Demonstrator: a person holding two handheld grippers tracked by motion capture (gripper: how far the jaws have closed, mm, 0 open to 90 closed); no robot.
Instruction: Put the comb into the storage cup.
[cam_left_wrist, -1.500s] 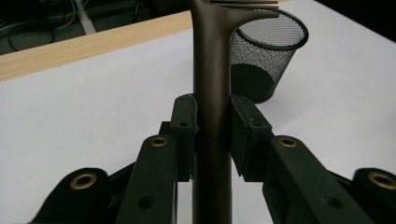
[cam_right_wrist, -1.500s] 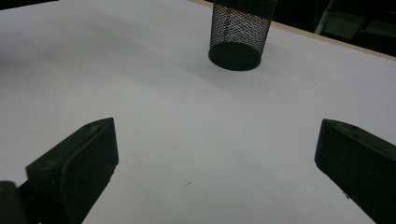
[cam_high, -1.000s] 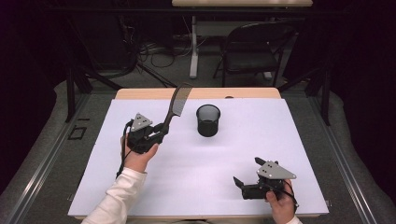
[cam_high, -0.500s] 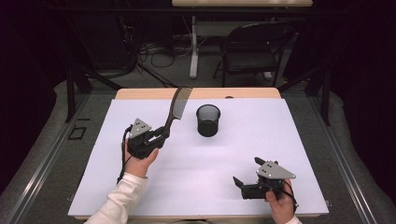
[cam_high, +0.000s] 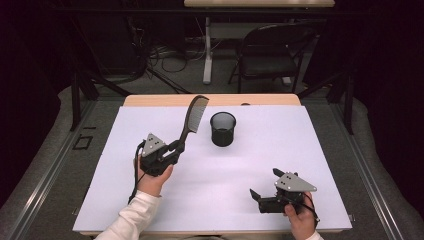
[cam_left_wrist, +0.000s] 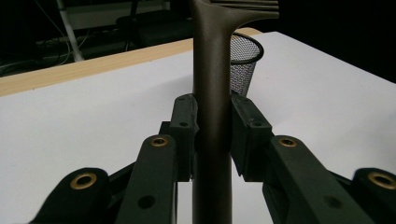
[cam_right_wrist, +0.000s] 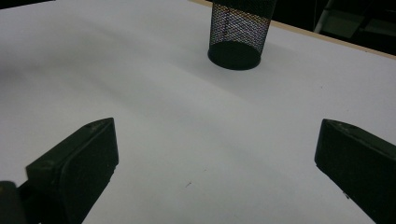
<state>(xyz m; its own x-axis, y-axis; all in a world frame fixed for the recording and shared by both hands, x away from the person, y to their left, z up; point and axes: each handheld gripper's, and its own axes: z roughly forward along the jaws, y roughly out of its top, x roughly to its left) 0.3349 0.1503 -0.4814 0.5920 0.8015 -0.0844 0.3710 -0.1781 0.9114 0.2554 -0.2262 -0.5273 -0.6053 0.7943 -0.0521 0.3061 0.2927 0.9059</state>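
Note:
A dark brown comb (cam_high: 192, 120) stands tilted above the table, its teeth at the top. My left gripper (cam_high: 176, 148) is shut on the comb's handle (cam_left_wrist: 212, 112), with both pads (cam_left_wrist: 184, 126) pressed against it. A black mesh cup (cam_high: 222, 128) stands upright on the white table cover (cam_high: 250, 160), just right of the comb; the mesh cup (cam_left_wrist: 243, 63) rises behind the handle in the left gripper view. My right gripper (cam_high: 264, 186) rests low at the front right, open, with bare cover between its jaws. The mesh cup (cam_right_wrist: 238, 32) lies ahead of it.
The white cover has a wooden table edge (cam_high: 210, 99) along its far side. Behind the table stand a dark chair (cam_high: 272, 57) and a desk leg with cables on the floor.
My left gripper has shifted slightly toward the near side and right with the comb, which stays held. The right gripper has kept still.

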